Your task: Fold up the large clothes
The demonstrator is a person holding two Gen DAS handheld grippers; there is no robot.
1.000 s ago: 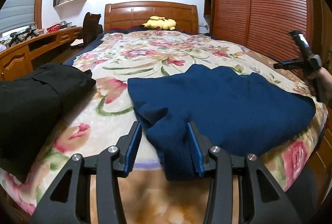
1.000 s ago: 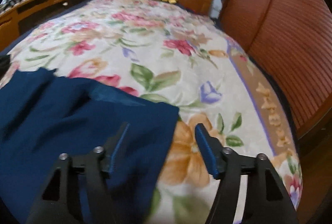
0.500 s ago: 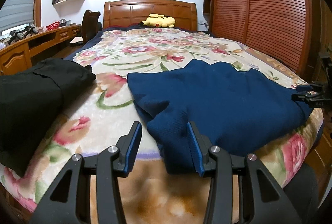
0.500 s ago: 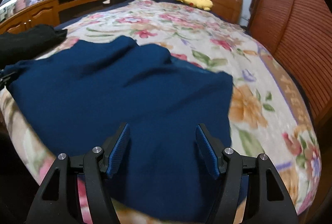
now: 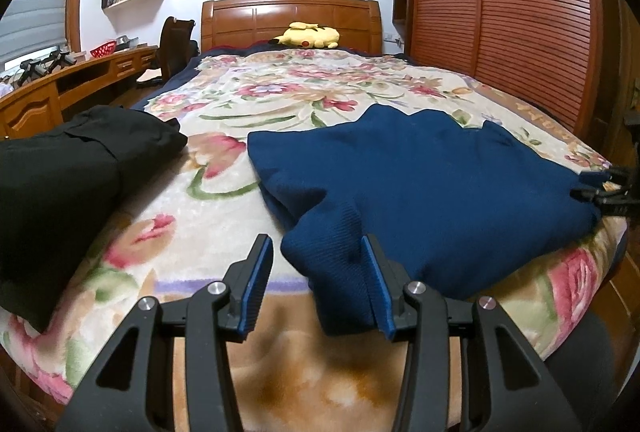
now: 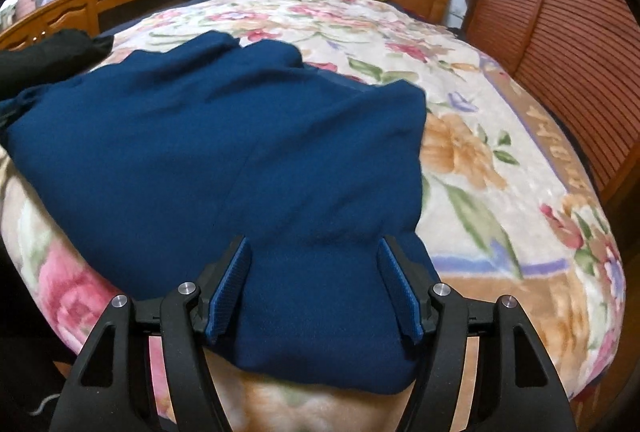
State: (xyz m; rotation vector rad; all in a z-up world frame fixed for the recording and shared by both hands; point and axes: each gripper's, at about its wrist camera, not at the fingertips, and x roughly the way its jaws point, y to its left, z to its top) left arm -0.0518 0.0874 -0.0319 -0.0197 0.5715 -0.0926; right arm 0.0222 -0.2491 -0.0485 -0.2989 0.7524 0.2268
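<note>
Blue sweater (image 6: 224, 135) between tool (image 6: 316, 286) tips

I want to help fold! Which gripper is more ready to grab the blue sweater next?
Probably the left gripper. A raised fold at the blue sweater's near corner already sits between its open fingers, so it only needs to squeeze. The right gripper is open over flat cloth at the other corner, with nothing bunched up to pinch.

Letters on the blanket (image 6: 560, 135) border, seemingly unreadable.
</note>
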